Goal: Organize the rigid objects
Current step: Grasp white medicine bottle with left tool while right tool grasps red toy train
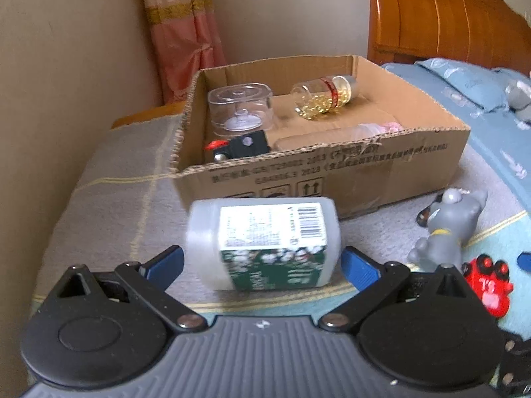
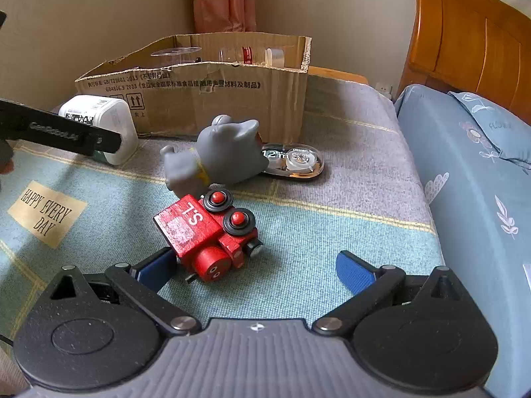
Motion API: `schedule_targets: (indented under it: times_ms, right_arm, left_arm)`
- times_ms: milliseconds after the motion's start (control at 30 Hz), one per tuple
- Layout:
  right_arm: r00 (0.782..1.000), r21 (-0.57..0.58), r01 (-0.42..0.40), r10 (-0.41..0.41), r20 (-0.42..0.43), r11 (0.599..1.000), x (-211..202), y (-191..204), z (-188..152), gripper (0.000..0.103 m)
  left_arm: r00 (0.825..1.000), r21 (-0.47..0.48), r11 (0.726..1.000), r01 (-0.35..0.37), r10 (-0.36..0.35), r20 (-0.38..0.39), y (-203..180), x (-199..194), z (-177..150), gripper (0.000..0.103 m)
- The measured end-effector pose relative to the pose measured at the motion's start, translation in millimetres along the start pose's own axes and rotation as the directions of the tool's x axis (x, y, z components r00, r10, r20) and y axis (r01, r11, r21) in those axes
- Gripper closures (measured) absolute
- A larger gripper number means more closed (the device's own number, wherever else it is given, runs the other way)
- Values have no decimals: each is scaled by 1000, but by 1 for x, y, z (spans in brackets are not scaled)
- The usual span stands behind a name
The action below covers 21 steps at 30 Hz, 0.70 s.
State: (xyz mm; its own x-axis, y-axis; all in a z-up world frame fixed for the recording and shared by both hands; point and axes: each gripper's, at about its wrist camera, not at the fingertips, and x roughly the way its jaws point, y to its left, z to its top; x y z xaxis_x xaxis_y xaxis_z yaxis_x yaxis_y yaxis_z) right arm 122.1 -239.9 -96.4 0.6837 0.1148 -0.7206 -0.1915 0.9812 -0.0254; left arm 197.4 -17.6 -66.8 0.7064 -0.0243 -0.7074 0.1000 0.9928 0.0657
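Observation:
A white plastic bottle [image 1: 264, 243] with a green label lies on its side on the blanket, between the blue pads of my left gripper [image 1: 262, 263]. The jaws stand wide on either side of it, and I cannot tell whether they touch it. The bottle also shows in the right wrist view [image 2: 109, 122], with the left gripper's arm [image 2: 59, 132] across it. My right gripper [image 2: 255, 272] is open, with a red toy train [image 2: 205, 235] lying on its side by its left pad. The cardboard box [image 1: 332, 172] stands just behind the bottle.
The box holds a clear round container [image 1: 240, 106], a jar of gold beads [image 1: 327, 94] and a black part [image 1: 245, 144]. A grey toy cat [image 2: 219, 152] and a clear tape dispenser [image 2: 295, 162] lie in front of the box [image 2: 205, 99]. A blue pillow [image 2: 464, 179] and wooden headboard [image 2: 471, 36] are at right.

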Motion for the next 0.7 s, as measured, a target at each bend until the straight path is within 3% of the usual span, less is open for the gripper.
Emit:
schedule_targets:
  times_ms: [267,600,700]
  right_arm:
    - [1000,-24,-22,22,9,999,1,0,0,0]
    - [980,-211,-199,196,-38,957,14,20,19,0]
    - [976,-226,-218,211,-55,949,15,26,22,0]
  left_arm:
    - [999,-49,998,39,-39,-3,1,12,3,11]
    - [998,-75,995,60,-61,-13,11,17,2,12]
    - [998,-85,994,64,-66,-17,14,17,2,12]
